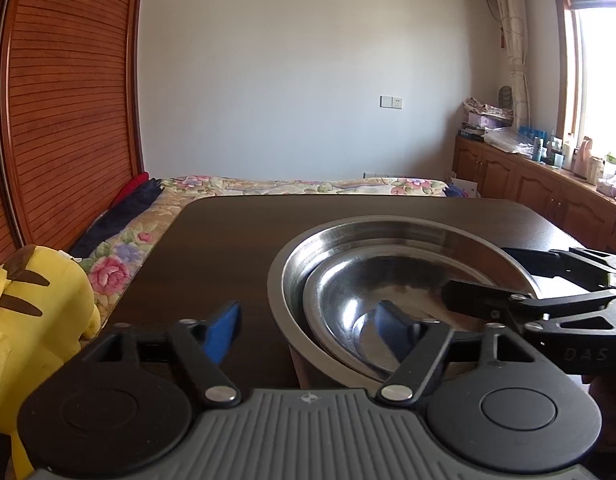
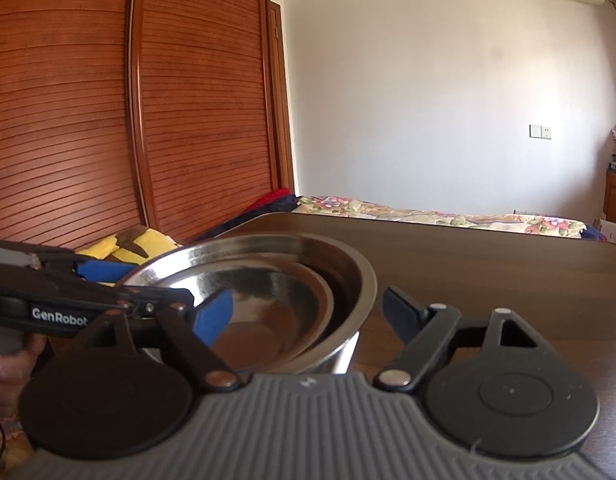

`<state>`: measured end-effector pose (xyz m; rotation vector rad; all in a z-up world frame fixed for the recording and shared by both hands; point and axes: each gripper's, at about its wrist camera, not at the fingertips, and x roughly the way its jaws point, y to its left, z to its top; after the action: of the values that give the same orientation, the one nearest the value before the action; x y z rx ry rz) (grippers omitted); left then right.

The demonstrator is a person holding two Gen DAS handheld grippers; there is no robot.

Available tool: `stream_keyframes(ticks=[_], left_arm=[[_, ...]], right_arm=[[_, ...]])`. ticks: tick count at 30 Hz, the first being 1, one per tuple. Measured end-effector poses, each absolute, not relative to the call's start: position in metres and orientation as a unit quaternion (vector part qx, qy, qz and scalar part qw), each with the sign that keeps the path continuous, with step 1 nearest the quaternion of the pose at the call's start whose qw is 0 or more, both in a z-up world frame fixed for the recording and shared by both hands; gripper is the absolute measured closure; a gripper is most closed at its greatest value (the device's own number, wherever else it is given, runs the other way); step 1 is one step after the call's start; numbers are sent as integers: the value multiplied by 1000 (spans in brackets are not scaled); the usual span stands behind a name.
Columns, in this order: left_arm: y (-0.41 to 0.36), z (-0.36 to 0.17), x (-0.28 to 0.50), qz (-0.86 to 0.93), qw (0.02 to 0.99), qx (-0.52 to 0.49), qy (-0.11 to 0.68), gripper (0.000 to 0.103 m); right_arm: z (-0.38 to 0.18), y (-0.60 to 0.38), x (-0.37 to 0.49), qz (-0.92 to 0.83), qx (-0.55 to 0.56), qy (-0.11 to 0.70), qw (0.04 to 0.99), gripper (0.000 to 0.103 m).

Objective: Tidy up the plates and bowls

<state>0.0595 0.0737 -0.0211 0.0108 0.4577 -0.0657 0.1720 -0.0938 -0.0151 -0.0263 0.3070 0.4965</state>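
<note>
Left gripper (image 1: 310,330): right up at the lens, fingers spread wide, straddling the near-left rim of the big bowl; one blue pad outside over the table, the other inside over the small bowl. Nothing pinched between them.
Right gripper (image 2: 310,312): also splayed apart, straddling the big bowl's rim from the opposite side; blue pad inside, black finger outside above the table. Gripping nothing.
Small bowl (image 1: 388,304): steel, shiny, nested inside the big bowl and sitting tilted, its rim leaning toward one side rather than level.
Big bowl (image 1: 308,256): steel, wide flat rim, standing on the table near its front edge, between the two grippers.
Contact: whether any pad actually touches the steel, cannot tell.
Other view: from the right wrist, the left gripper (image 2: 103,280) comes in from the left edge, lettered "GenRobot", its tips at the big bowl's (image 2: 360,272) rim; the small bowl (image 2: 267,300) lies inside.
Hand (image 2: 7,364): a bit of it shows at the left edge, behind that gripper's body.
Table (image 1: 227,232): dark wood, rounded corners, bare apart from the bowls.
Plush (image 1: 31,312): yellow toy just left of the table.
Bed (image 1: 308,185): floral cover, beyond the table's far edge.
Wardrobe (image 2: 107,100): slatted reddish wood, on the left.
Cabinets (image 1: 528,176): along the window wall, top crowded with bottles.
</note>
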Motion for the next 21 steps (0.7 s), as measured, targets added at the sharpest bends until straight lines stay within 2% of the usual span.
stream_keyframes(ticks=[4,11,14,21], left_arm=[[75,-17,57,-29,974,5,223,15],[69,-6,48,-24,977,8,210,5],[66,0,43,-23,979,12,203,1],[51,10,29,-24,981,26,192,0]], right_arm=[[-11,-100,166,230,-18,145,962,12],[-6,-114,155,196,-17,140,970,9],[-4,-119,149,185,-15,137,973,0],[3,-133,135,147,-11,128,981,0]])
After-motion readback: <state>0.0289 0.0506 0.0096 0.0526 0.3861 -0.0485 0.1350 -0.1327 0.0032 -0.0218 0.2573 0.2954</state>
